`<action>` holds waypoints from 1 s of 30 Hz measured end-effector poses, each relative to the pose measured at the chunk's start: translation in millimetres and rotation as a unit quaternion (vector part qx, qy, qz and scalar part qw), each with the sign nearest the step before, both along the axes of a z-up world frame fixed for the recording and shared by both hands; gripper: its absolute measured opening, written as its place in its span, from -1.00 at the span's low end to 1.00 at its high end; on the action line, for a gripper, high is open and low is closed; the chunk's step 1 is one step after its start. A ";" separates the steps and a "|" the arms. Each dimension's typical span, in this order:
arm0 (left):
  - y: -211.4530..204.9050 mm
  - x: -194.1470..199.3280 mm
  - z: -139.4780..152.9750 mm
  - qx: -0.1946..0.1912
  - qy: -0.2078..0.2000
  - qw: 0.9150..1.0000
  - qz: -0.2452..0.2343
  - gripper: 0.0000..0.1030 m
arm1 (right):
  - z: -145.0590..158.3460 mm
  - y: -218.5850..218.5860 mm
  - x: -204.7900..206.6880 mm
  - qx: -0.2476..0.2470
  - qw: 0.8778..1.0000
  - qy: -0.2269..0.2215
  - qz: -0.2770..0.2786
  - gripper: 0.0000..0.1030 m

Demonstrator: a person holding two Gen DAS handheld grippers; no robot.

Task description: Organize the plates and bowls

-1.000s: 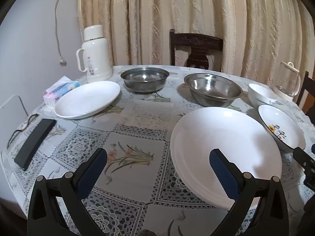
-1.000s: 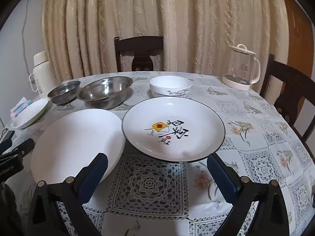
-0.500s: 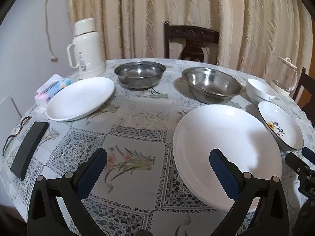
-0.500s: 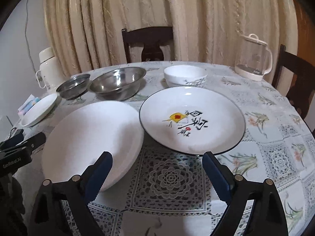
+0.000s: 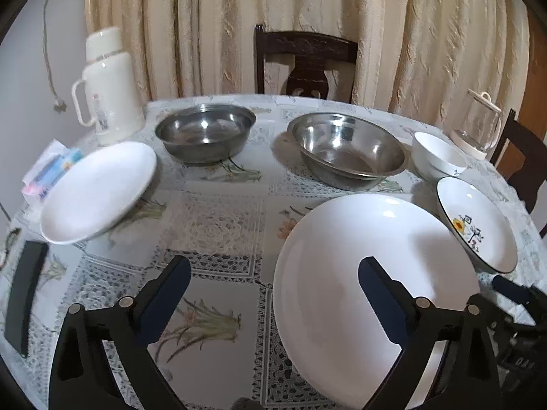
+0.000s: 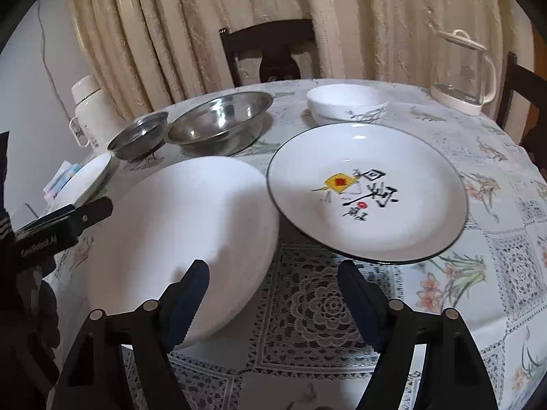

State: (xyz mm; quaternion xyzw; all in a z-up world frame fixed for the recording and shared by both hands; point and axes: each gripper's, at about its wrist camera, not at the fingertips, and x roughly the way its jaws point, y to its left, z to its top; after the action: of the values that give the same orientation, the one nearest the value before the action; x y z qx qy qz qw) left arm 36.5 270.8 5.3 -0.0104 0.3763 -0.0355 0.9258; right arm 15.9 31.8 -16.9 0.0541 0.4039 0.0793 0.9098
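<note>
Both claws wide open and empty, left gripper [image 5: 273,290] and right gripper [image 6: 273,283] low at the near edge over the big white plate [image 6: 184,235], whose rim meets the printed plate [image 6: 369,191], so a careless lift could clatter them.

Before you: two steel bowls, the smaller [image 5: 206,132] dull and scuffed, the larger [image 5: 347,150] brighter, both mirror-spotted. Large plain plate [image 5: 369,273], small plain plate [image 5: 99,191], printed plate [image 6: 367,193] and white bowl [image 5: 438,157]: glazed ceramic, smooth, glossy. Tablecloth [image 5: 225,218]: shiny, lace-printed. Flask [image 5: 109,92]: cream plastic, satin. Kettle [image 5: 477,126]: clear glass. Chair [image 5: 306,53]: dark carved wood. Curtain [image 5: 273,7]: textured cloth. Your gripper pads [image 5: 164,299]: matt blue, ridged.
</note>
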 end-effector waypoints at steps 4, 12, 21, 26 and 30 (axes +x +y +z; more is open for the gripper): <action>2.8 8.7 -6.9 -0.011 0.020 1.000 -0.013 0.60 | 1.2 4.5 0.6 0.000 1.000 -0.003 0.008 0.49; -3.3 23.9 -26.4 -0.036 0.051 0.997 -0.037 0.29 | -7.5 0.9 7.6 0.006 1.000 0.014 -0.001 0.20; -4.4 30.2 -32.5 -0.045 0.060 0.996 -0.048 0.02 | -13.8 13.7 16.3 0.014 0.999 0.021 0.025 0.13; -9.3 32.0 -34.6 -0.042 0.060 0.996 -0.052 0.01 | -13.9 17.9 19.4 0.019 0.999 0.020 0.040 0.10; -12.7 33.8 -34.9 -0.046 0.059 0.996 -0.056 0.01 | -13.4 24.9 20.0 0.017 0.998 0.018 0.059 0.10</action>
State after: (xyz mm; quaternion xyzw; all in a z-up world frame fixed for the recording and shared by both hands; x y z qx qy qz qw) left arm 70.2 258.1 -29.7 -0.0338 0.4285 -0.1037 0.8969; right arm 35.9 56.8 -30.2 0.0469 0.4210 0.1387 0.8952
